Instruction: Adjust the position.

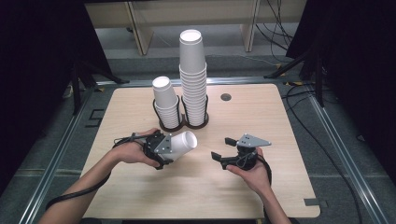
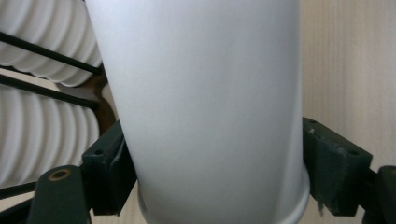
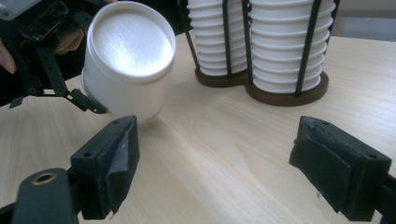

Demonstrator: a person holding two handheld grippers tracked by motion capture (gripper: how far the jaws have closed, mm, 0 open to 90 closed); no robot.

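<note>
My left gripper [image 1: 166, 150] is shut on a white paper cup [image 1: 183, 143], with a jaw pressed on each side of the wall near its rim. The cup lies almost level a little above the table, its base pointing right. In the left gripper view the cup [image 2: 205, 93] fills the space between the fingers [image 2: 334, 170]. My right gripper [image 1: 223, 148] is held at the front right, open and empty, and faces the cup. The right gripper view shows the cup's recessed base [image 3: 130, 44] beyond its own wide-apart jaws [image 3: 219, 158].
Behind the cup, a black wire holder [image 1: 186, 123] keeps two stacks of white cups: a tall one [image 1: 193, 74] and a shorter one [image 1: 166, 100] to its left. A small round hole [image 1: 226, 97] lies in the wooden table [image 1: 261, 186] at the back.
</note>
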